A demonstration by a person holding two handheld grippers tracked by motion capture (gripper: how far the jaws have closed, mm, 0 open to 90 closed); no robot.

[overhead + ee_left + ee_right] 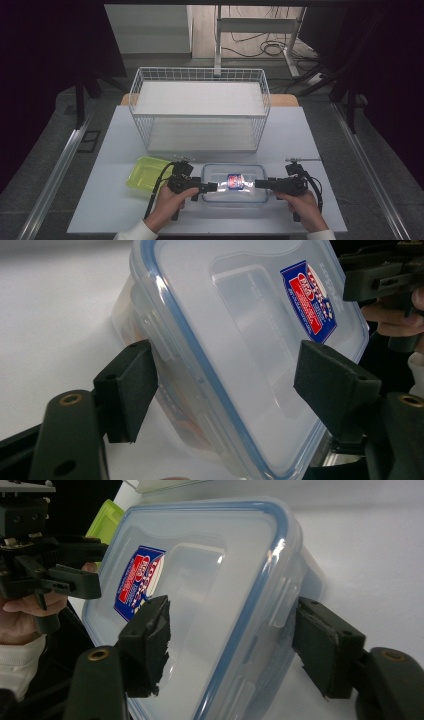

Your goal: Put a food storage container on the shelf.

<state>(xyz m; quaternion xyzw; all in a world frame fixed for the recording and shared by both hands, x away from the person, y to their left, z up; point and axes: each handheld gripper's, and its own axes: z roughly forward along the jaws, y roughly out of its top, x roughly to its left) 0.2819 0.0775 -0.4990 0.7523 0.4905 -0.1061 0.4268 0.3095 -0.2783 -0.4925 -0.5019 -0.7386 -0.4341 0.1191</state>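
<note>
Both forearms come in low and side by side, each hand wrapped round its hand-held gripper, the left hand-held gripper (212, 186) and the right hand-held gripper (260, 184) pointing level toward each other, their jaws parted, one jaw above and one below.

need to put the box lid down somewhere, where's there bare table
Bare table runs right of the wire basket, and a strip lies left of it. The front middle is crowded: clear container, green tray, left gripper and right gripper.
</note>
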